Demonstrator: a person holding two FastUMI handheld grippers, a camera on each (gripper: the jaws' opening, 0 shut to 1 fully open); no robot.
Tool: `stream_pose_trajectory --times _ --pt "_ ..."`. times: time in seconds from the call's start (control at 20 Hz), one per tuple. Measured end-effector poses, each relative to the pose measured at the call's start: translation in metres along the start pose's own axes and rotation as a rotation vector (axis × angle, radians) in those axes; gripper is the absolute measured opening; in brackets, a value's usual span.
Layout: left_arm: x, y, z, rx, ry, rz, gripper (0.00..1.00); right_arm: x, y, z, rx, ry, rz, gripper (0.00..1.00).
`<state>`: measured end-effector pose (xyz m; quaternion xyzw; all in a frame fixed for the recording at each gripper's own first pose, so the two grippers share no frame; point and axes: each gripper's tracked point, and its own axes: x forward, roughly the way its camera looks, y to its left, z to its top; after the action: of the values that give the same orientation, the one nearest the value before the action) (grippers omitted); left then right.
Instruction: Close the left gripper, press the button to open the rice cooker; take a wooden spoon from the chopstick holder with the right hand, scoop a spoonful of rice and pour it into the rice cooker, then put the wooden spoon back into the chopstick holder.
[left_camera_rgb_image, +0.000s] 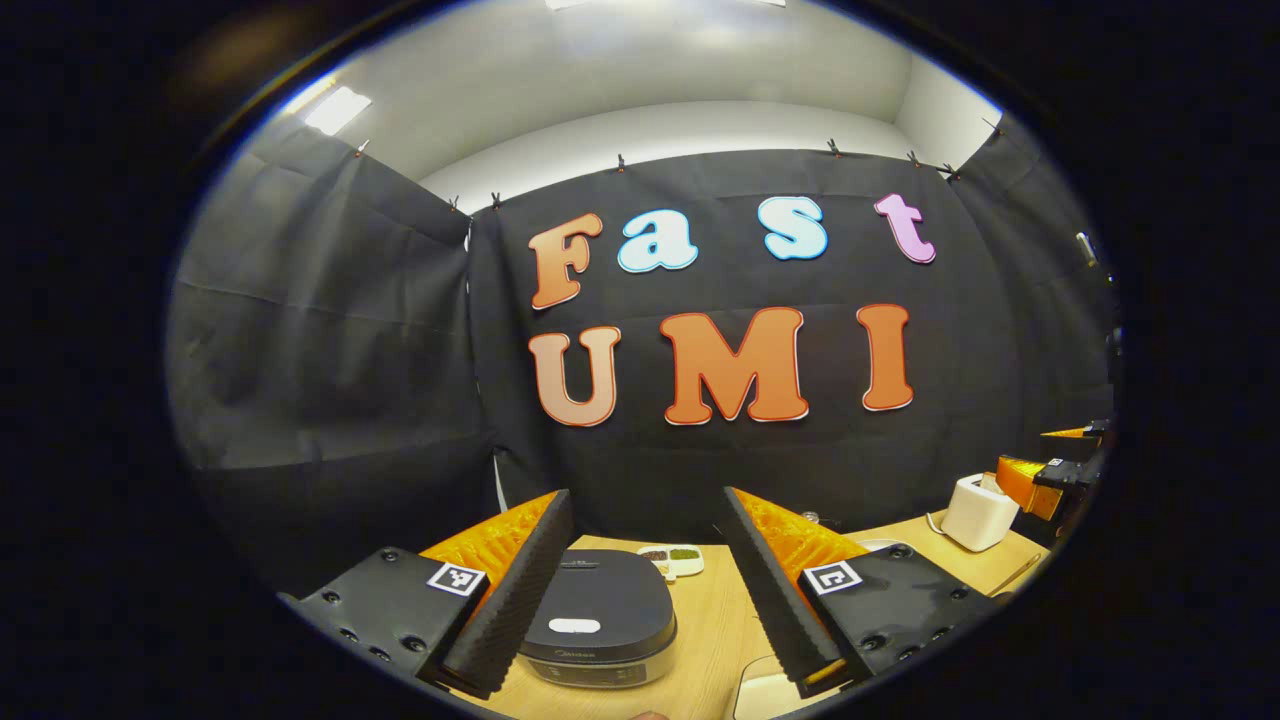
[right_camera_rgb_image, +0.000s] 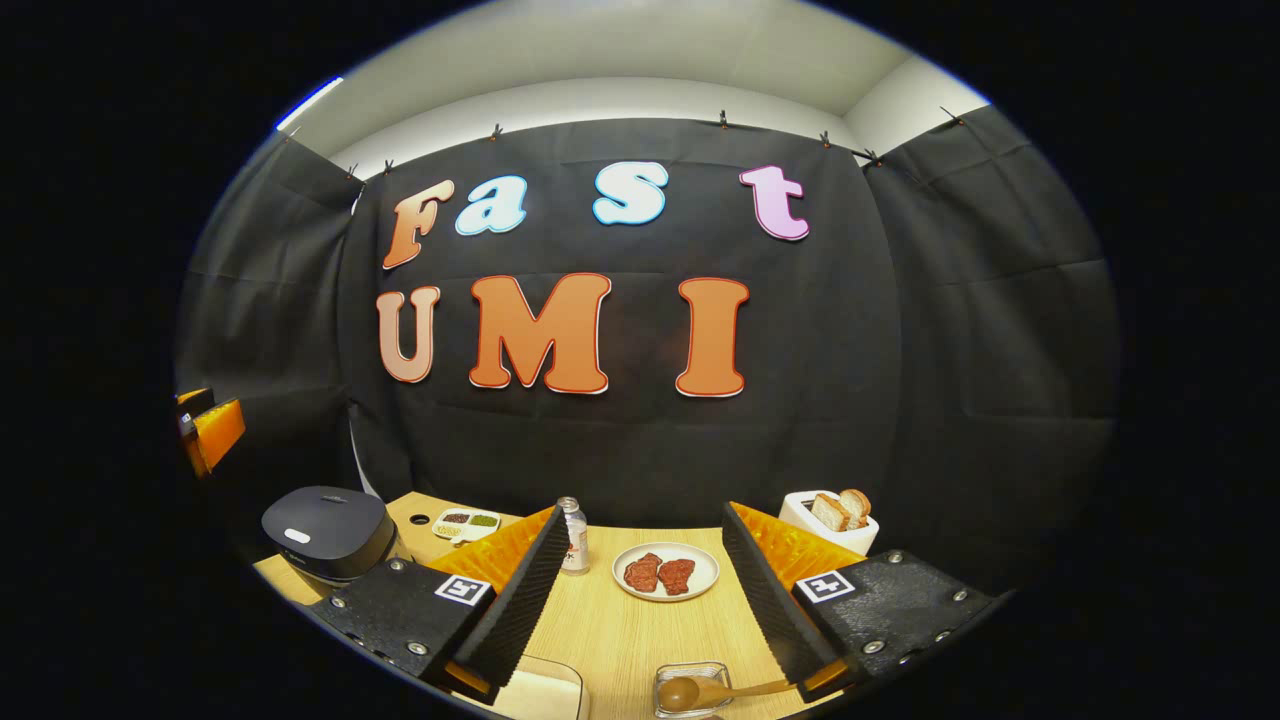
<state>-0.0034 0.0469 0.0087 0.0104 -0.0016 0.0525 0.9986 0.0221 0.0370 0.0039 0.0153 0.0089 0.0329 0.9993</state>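
A dark grey rice cooker (left_camera_rgb_image: 600, 610) with its lid down and a pale button (left_camera_rgb_image: 575, 625) on top sits on the wooden table (left_camera_rgb_image: 715, 630), low between the fingers of my left gripper (left_camera_rgb_image: 646, 500), which is open and holds nothing. In the right gripper view the cooker (right_camera_rgb_image: 325, 530) stands at the far left. My right gripper (right_camera_rgb_image: 642, 512) is open and empty above the table. A wooden spoon (right_camera_rgb_image: 700, 690) rests with its bowl in a small clear holder (right_camera_rgb_image: 717, 671) near the bottom edge, just inside the right finger.
A clear box (right_camera_rgb_image: 545, 690) lies at the near edge. Farther back are a plate of meat (right_camera_rgb_image: 665, 572), a small bottle (right_camera_rgb_image: 573, 535), a toaster with bread (right_camera_rgb_image: 830, 515) and a divided dish (right_camera_rgb_image: 467, 522). The other gripper (left_camera_rgb_image: 1060, 470) shows at the far right.
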Motion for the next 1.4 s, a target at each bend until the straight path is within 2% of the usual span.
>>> stream_pose_trajectory --times 0.15,0.5,0.7,0.95,1.0,1.05,1.25,1.4 --pt "0.003 0.005 0.007 -0.002 -0.014 0.014 0.96 0.002 0.001 0.003 0.018 -0.008 0.001 0.95" --pt "0.019 0.019 0.007 -0.008 -0.005 0.033 0.96 -0.001 -0.029 -0.005 -0.035 -0.007 -0.064 0.95" --pt "0.029 0.016 -0.001 -0.005 0.028 0.008 0.99 -0.008 -0.049 -0.014 -0.048 0.013 -0.108 0.95" --pt "0.048 0.026 -0.017 0.009 0.100 0.032 0.26 -0.012 -0.066 -0.033 -0.030 0.064 -0.138 0.95" --pt "0.055 0.031 -0.022 0.005 0.121 0.037 0.06 -0.013 -0.066 -0.040 -0.026 0.086 -0.135 0.95" --pt "0.063 0.033 -0.037 -0.002 0.181 0.038 0.06 -0.014 -0.069 -0.045 -0.025 0.104 -0.139 0.95" --pt "0.081 0.038 -0.095 -0.138 0.472 -0.013 0.06 -0.023 -0.080 -0.067 -0.024 0.161 -0.156 0.96" --pt "0.084 0.046 -0.122 -0.163 0.634 -0.029 0.06 -0.031 -0.091 -0.081 -0.021 0.197 -0.183 0.95"
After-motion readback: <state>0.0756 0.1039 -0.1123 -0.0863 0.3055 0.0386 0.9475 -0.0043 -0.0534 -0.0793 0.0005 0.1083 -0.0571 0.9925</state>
